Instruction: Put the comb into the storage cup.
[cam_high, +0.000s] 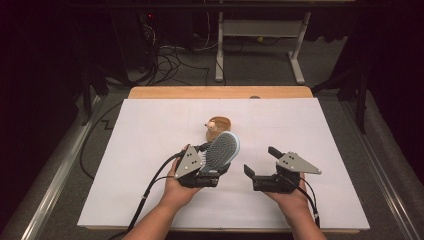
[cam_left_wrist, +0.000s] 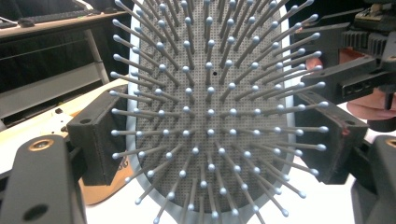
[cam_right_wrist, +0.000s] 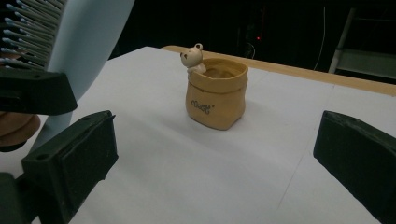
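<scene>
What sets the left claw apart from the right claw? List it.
The left claw is shut on a pale blue hairbrush; the right claw stands open with nothing in it. The left claw holds the brush raised, bristles facing the person; the right claw faces a tan bear pot across bare white table. Both have black jaws and grey top plates.

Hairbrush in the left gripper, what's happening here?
A person works at a white table with a gripper in each hand. The left gripper is closed on a blue-rimmed hairbrush, holding it raised with the bristles toward its own camera. The right gripper is open and empty. Beyond them a tan pot with a small bear stands on the table.
</scene>
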